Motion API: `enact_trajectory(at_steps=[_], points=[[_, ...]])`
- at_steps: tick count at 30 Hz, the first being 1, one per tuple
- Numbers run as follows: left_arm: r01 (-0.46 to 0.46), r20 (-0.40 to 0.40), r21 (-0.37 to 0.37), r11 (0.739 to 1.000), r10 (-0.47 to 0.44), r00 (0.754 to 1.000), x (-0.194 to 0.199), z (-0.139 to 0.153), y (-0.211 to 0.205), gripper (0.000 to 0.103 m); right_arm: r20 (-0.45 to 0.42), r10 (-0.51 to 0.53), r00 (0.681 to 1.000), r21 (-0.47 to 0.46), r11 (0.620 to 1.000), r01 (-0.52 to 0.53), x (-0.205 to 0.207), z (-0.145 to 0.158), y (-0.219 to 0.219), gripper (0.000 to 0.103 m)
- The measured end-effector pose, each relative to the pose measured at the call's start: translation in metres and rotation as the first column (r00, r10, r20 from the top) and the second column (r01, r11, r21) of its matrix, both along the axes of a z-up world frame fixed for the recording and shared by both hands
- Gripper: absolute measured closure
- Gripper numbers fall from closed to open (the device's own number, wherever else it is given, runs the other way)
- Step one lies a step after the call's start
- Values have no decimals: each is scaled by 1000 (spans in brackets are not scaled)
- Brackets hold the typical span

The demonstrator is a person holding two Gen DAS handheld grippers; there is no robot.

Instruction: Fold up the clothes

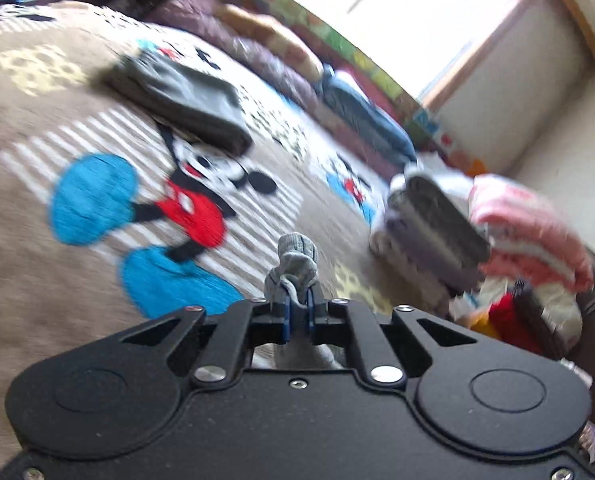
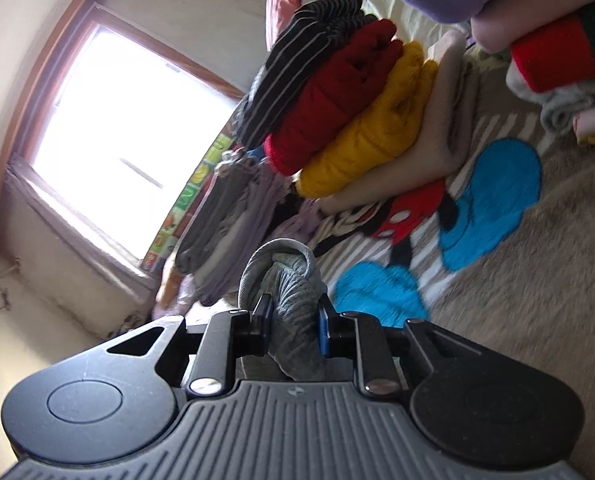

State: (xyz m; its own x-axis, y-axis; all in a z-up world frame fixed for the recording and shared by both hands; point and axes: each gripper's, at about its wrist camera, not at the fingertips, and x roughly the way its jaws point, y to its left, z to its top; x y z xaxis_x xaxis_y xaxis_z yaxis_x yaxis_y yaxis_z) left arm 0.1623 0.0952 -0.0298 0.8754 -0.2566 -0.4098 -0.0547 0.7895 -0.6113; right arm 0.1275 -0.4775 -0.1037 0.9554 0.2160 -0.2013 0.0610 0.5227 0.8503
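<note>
The left gripper (image 1: 297,300) has its fingers pressed almost together on a bunched bit of grey knit cloth (image 1: 295,258), which sticks up just past the tips and also shows below them. The right gripper (image 2: 293,316) has its fingers a little way apart, clamped on a thicker roll of grey ribbed cloth (image 2: 287,280) that loops over the tips; whether the two pieces belong to one garment cannot be told. Both hang above a brown blanket (image 1: 25,240) printed with a cartoon mouse in red shorts (image 1: 201,200) and blue patches. On the blanket lies a folded dark grey garment (image 1: 181,100), well apart from the left gripper. Further right stands a stack of folded grey and lilac clothes (image 1: 425,232) beside a pink and white pile (image 1: 529,232). The right wrist view shows a pile of folded clothes (image 2: 349,108), striped, red, yellow and beige, resting on the blanket. The left view is blurred, so the far bedding is hard to make out. A colourful strip (image 2: 193,196) under the bright window (image 2: 125,128) carries marks too smeared to read.
</note>
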Motion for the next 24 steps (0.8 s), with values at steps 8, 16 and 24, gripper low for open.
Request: enact_trajectory(at_steps=[8,16,24], points=[[-136,139,-99,986,149,979,-54,20,79,99,126,98,987,202,972,-122,-33,17,18,82],[-330,-180,55,942,335,925,-68,-25,117,80,-63,129,990,199,973,-115,-44,-5,40,82],[-125,-69,146,981,136,988,-52,11,60,78,-134,147,980,90,987,-135,-45,-22,43,80]])
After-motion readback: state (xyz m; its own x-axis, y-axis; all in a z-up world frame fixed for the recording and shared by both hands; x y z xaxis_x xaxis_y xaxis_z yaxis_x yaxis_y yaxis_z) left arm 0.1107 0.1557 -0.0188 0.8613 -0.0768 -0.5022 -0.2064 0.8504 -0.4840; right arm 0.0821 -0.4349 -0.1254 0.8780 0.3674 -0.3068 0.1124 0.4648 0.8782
